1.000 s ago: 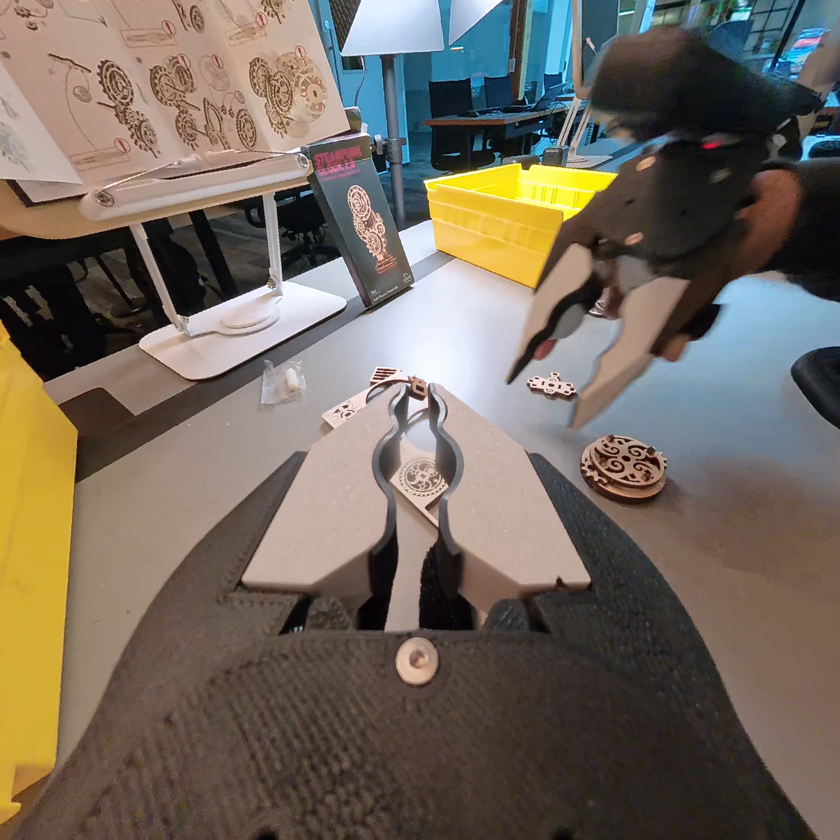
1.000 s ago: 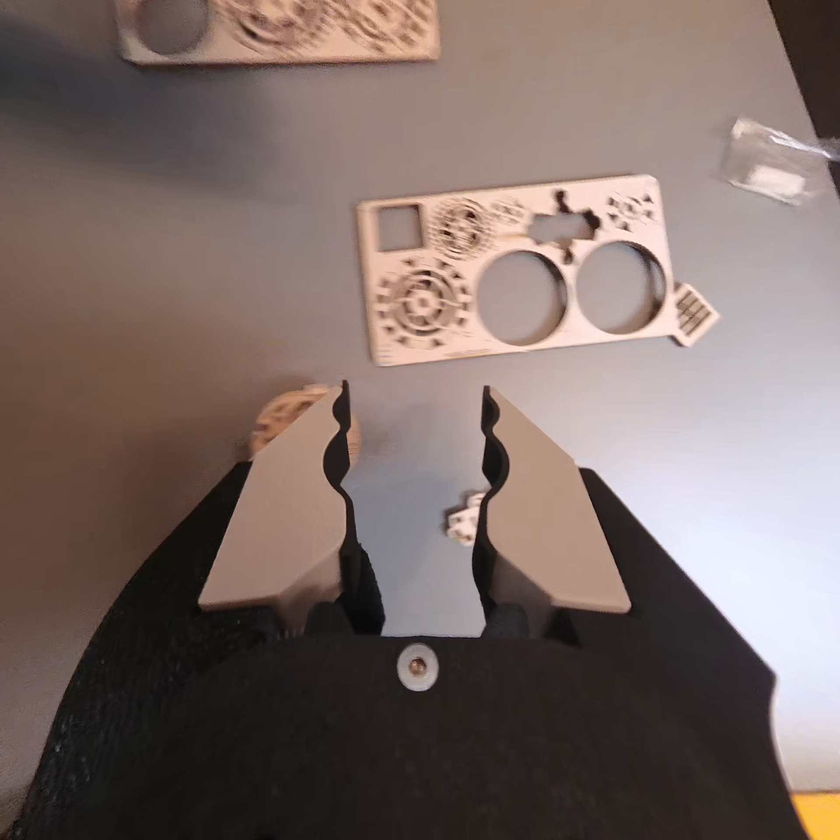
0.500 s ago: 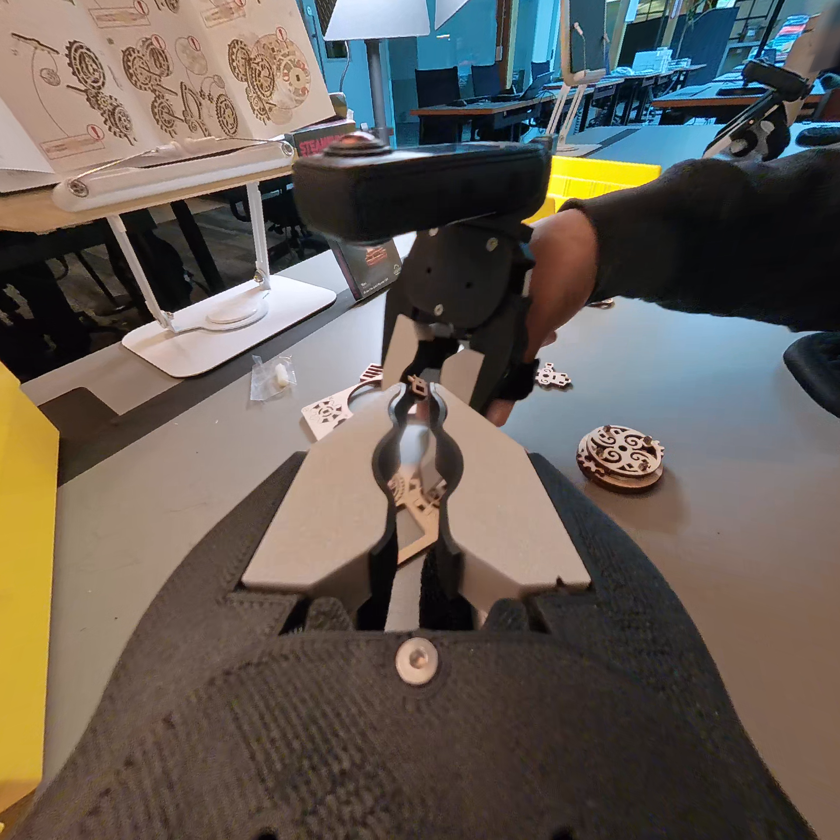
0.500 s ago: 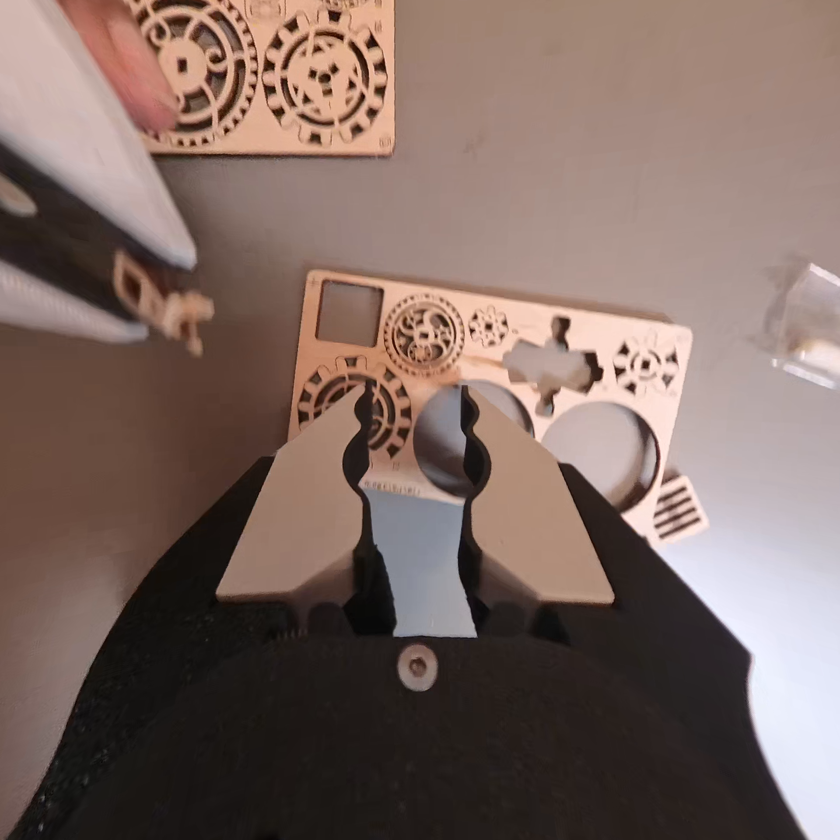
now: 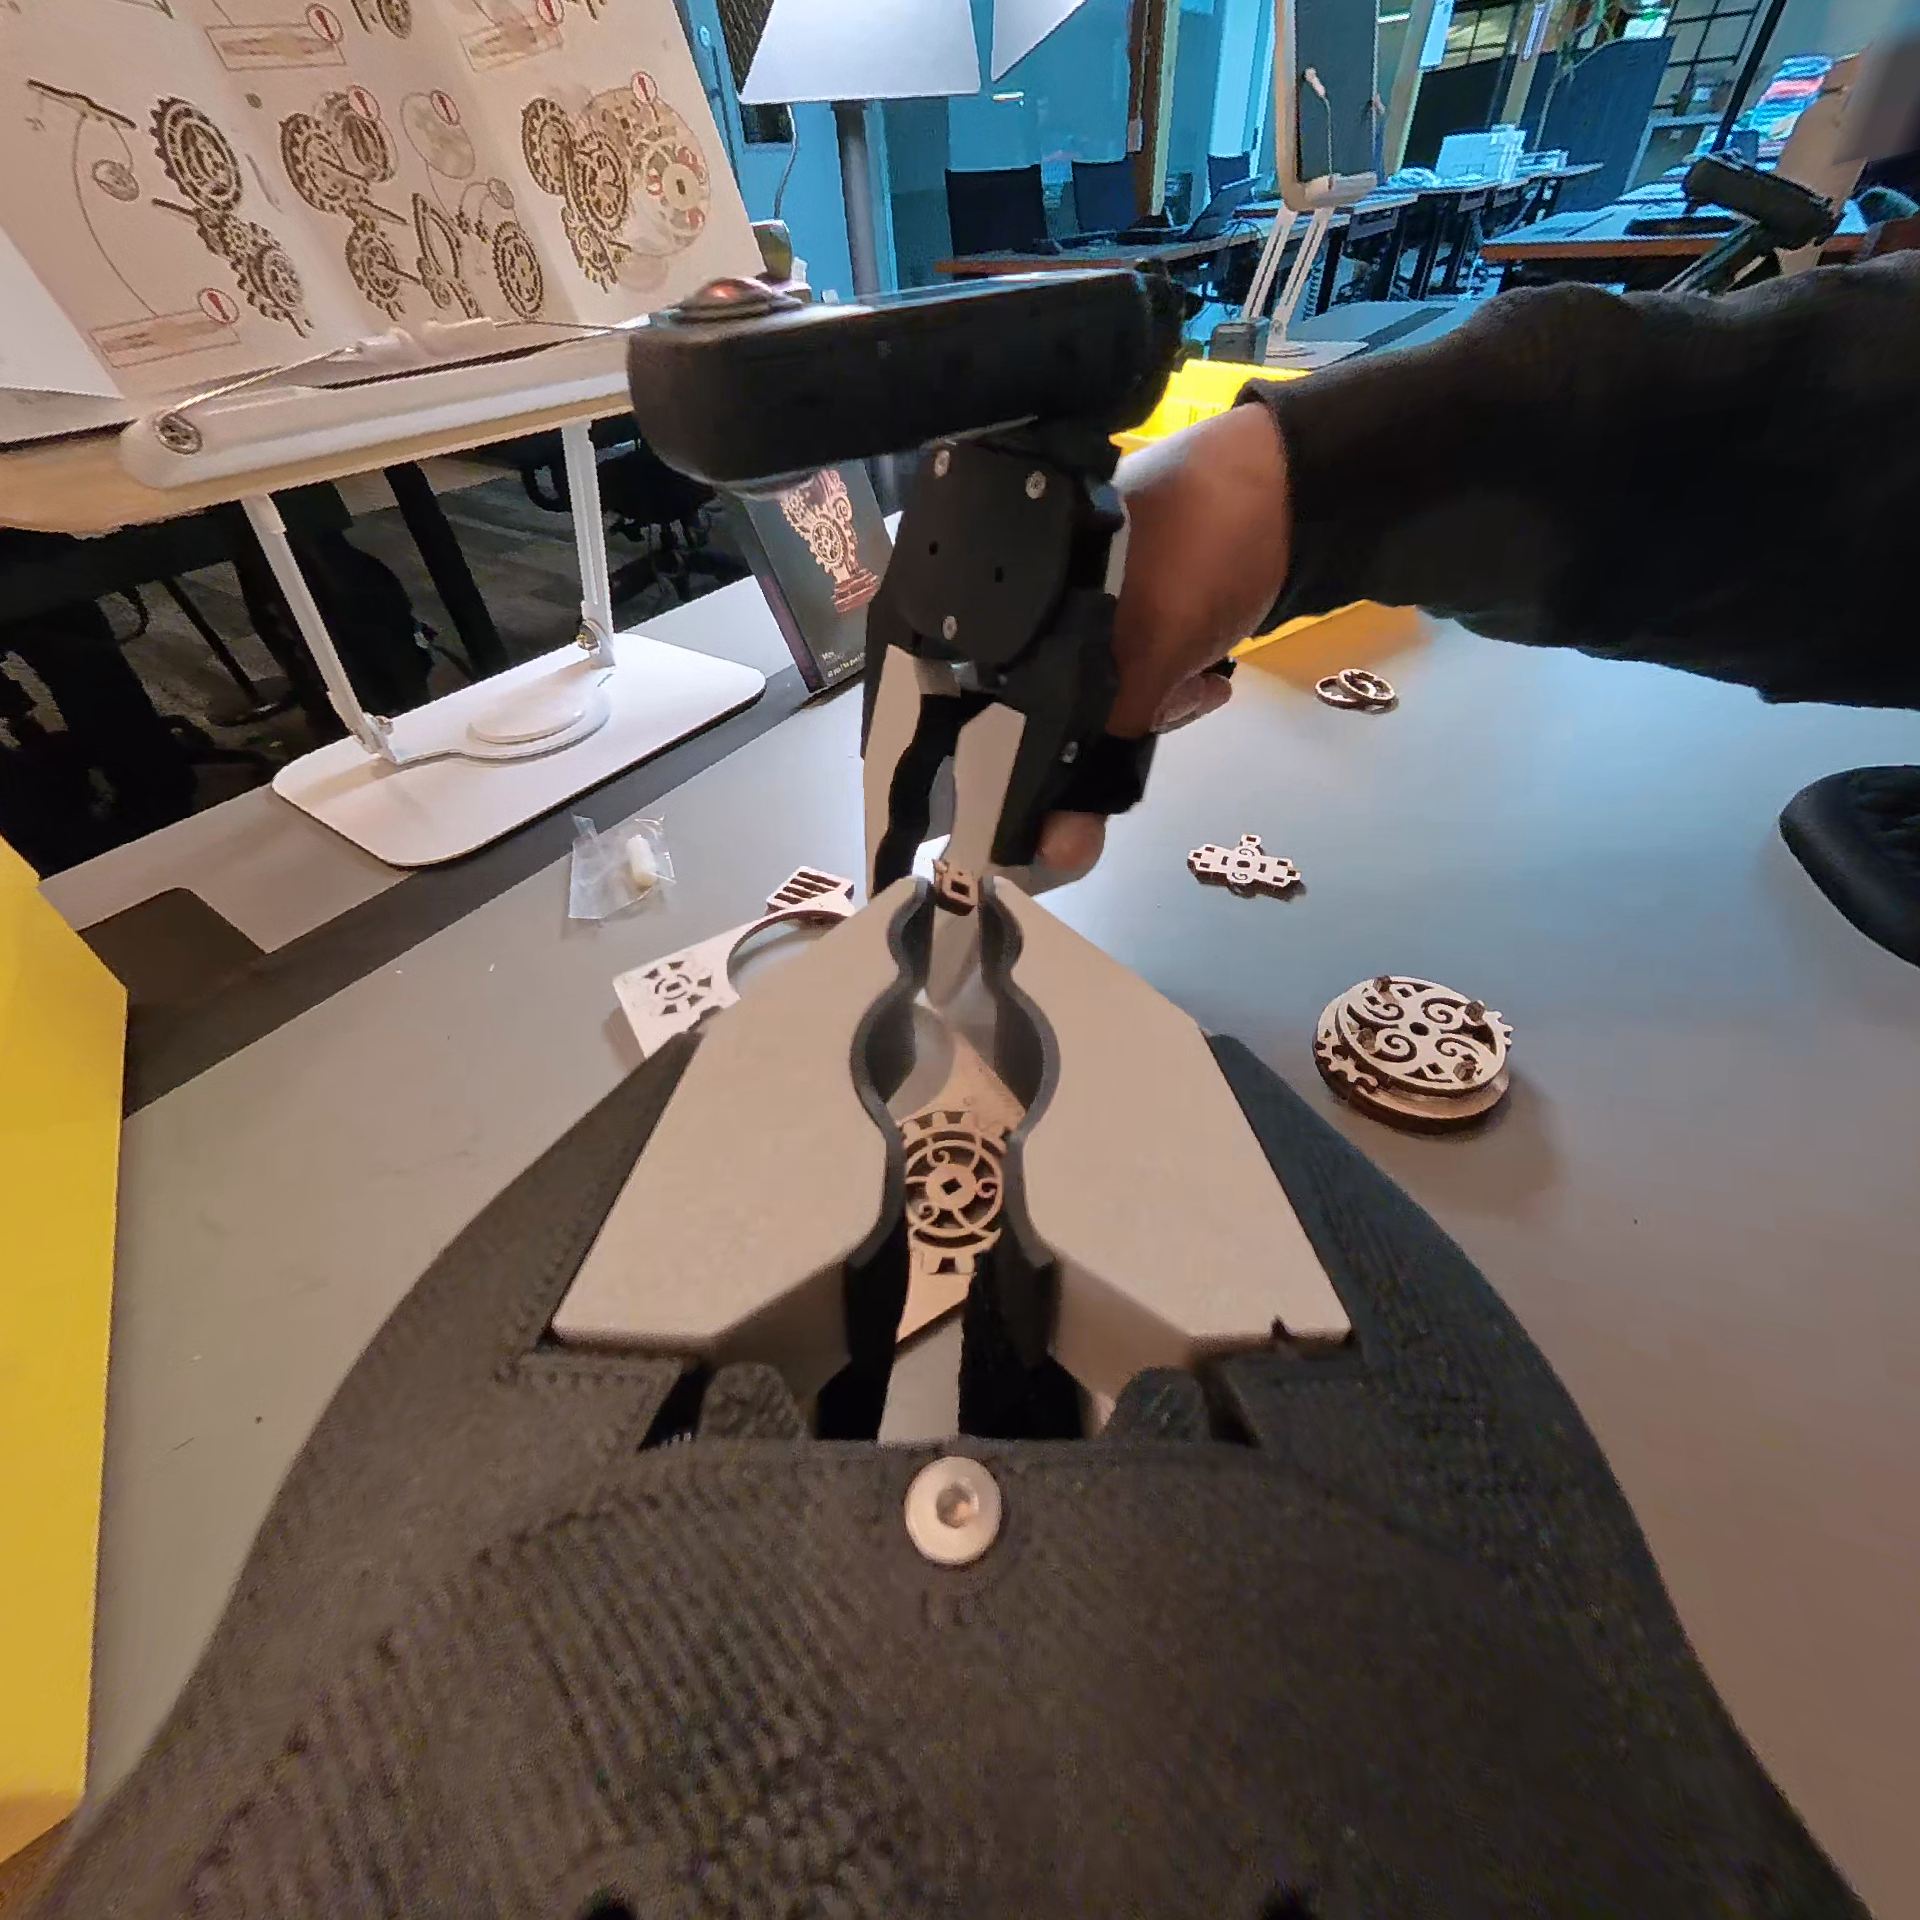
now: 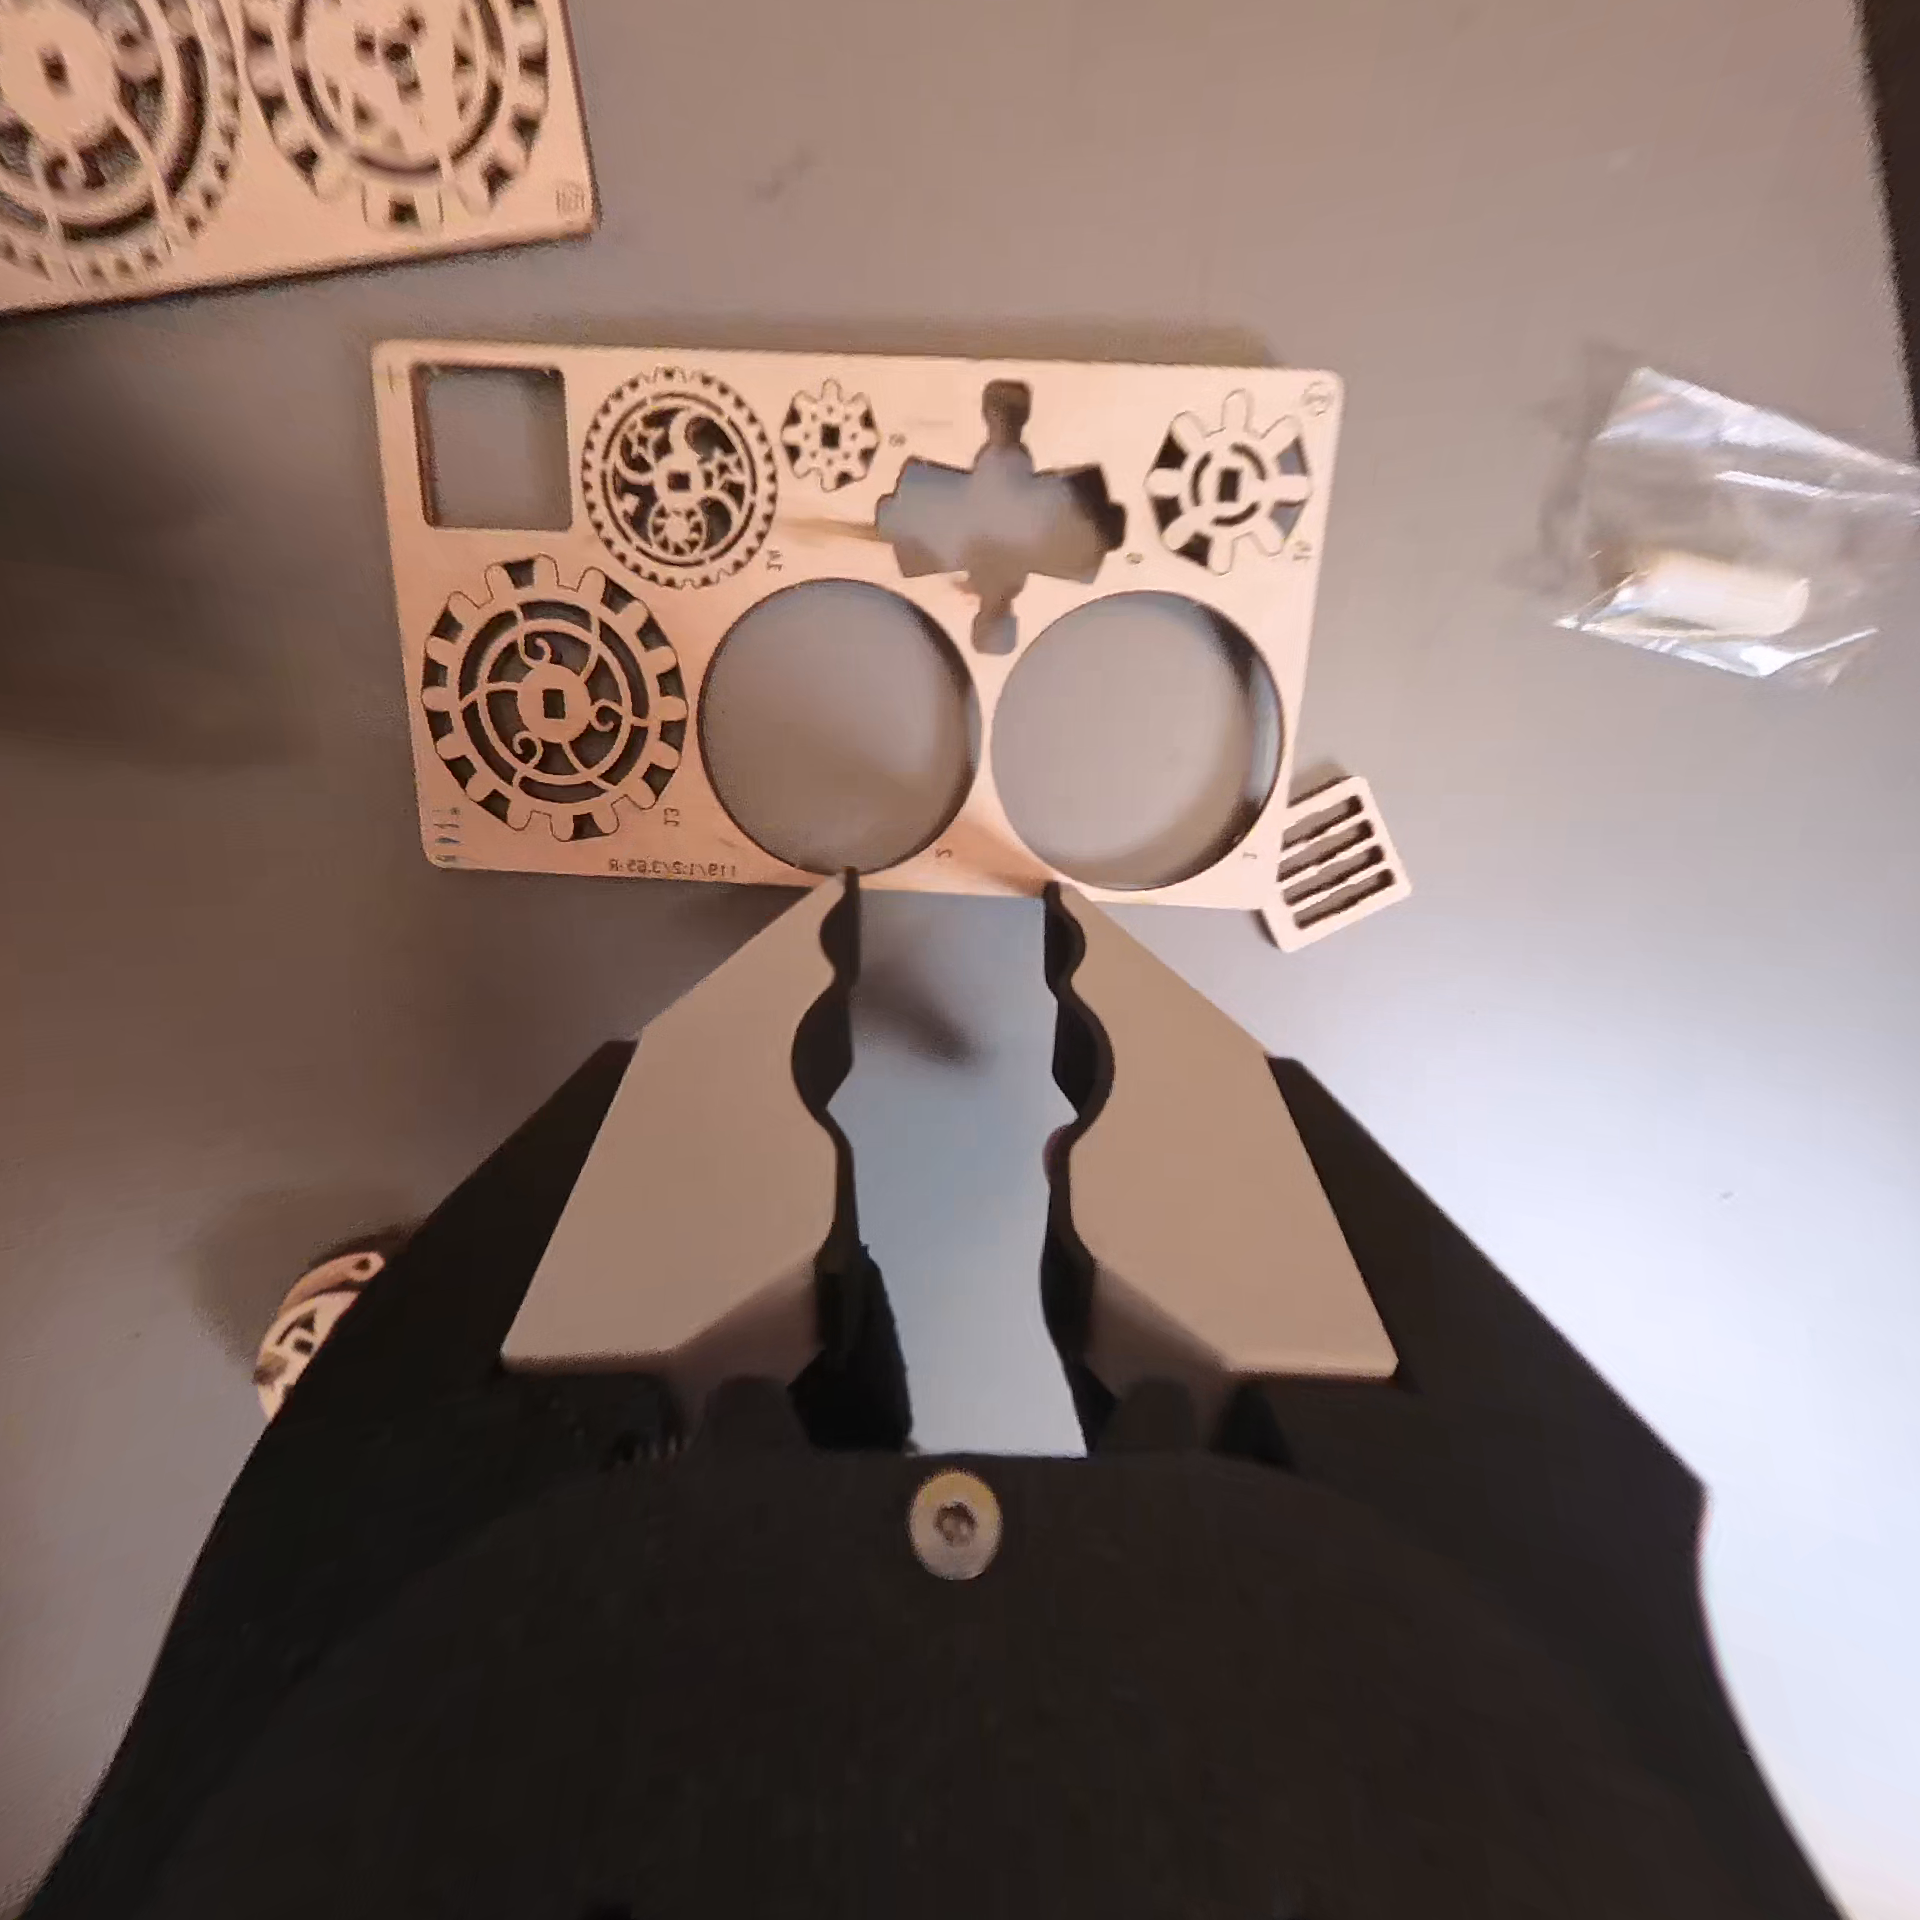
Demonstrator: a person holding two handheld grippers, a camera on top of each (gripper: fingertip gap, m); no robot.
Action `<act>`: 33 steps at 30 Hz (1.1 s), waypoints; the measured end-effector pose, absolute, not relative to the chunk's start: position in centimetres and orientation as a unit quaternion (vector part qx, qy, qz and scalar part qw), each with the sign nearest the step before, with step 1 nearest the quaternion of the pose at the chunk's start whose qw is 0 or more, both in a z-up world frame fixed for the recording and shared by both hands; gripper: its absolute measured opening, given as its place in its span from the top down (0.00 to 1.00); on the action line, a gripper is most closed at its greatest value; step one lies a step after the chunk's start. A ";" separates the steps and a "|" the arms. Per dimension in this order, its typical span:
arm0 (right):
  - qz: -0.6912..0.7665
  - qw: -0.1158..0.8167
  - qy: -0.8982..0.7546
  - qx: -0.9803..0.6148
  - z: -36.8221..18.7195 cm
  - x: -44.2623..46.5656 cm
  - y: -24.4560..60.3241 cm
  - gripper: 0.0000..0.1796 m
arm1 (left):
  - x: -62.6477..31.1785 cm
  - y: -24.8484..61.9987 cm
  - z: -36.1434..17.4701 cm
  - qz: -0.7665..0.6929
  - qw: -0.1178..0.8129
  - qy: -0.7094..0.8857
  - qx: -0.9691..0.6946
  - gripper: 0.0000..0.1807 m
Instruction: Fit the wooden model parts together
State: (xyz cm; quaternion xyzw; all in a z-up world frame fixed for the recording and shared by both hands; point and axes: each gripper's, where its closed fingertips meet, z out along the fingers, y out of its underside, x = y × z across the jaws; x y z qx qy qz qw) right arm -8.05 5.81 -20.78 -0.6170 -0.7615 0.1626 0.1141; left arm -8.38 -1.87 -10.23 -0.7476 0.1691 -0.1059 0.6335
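My left gripper (image 5: 954, 896) is shut on a small wooden part (image 5: 956, 889) held at its tips, above the table. Below it lies a flat wooden parts sheet (image 5: 675, 989) with gears cut into it and two round holes. In the right wrist view the sheet (image 6: 862, 613) lies just ahead of my right gripper (image 6: 949, 888), which is open and empty, its tips at the sheet's near edge. In the left wrist view the right gripper (image 5: 938, 836) points down just beyond my left tips. An assembled round gear disc (image 5: 1413, 1049) lies to the right.
A cross-shaped wooden piece (image 5: 1244, 864) and small rings (image 5: 1356, 688) lie on the grey table. A plastic bag (image 6: 1745, 551) with a white piece, a slatted wooden piece (image 6: 1335, 862), a second parts sheet (image 6: 260, 135), a booklet stand (image 5: 499, 748) and a dark box (image 5: 821, 582) are around. Left tips to right tips: about 12 centimeters. Both grippers' tips are roughly 15 centimeters from the assembled round gear disc (image 5: 1413, 1049).
The right gripper swung in from the right and came down over the parts sheet, just ahead of my left tips; its jaws narrowed a little. The left gripper kept hold of the small part.
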 end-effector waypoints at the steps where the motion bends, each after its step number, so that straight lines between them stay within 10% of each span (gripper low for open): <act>1: 0.174 0.107 -0.757 -0.621 -20.7 -8.2 5.8 0.83 | -8.3 -1.9 -10.3 -0.105 0.633 0.171 -0.748 0.96; 33: 0.186 0.117 -0.823 -0.523 -20.2 -11.3 2.7 0.80 | -8.8 -1.9 -10.6 -0.106 0.631 0.164 -0.751 0.96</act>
